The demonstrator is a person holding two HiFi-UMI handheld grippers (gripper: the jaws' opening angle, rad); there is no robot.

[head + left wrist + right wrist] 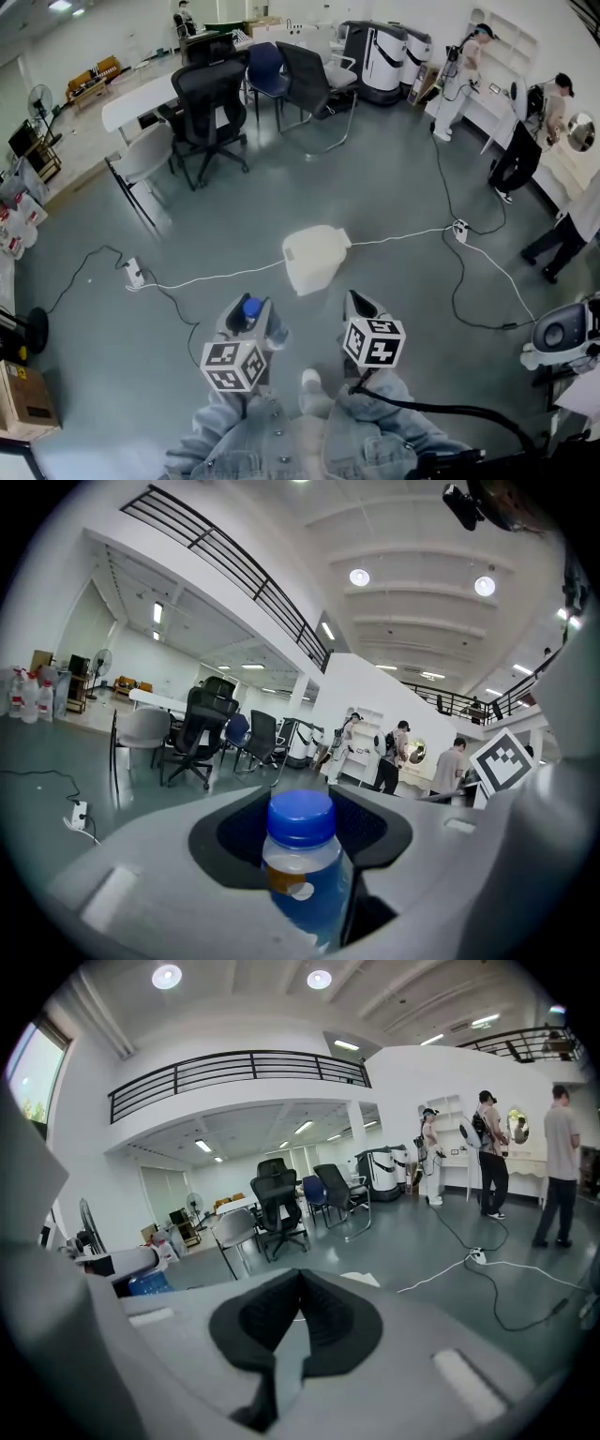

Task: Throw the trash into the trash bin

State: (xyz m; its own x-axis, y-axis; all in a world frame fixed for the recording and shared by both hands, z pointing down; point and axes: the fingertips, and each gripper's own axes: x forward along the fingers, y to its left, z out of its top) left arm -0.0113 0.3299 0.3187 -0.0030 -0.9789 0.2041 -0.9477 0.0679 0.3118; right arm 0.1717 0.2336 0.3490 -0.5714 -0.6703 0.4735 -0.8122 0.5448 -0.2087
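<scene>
A clear bottle [302,864] with a blue cap and blue label stands upright between the jaws of my left gripper [302,822], which is shut on it. From the head view the bottle's cap [251,307] shows above the left gripper [249,319]. My right gripper [360,307] hangs beside it, and its jaws [298,1290] are shut with nothing between them. The white trash bin [314,258] sits on the grey floor just ahead of both grippers. A corner of the bin [362,1280] peeks over the right jaws.
A white cable [216,277] and black cables run across the floor to power strips [134,272]. Office chairs [208,112] and a table stand beyond the bin. People work at the far right. A cardboard box [23,398] is at the left and a white machine [562,333] at the right.
</scene>
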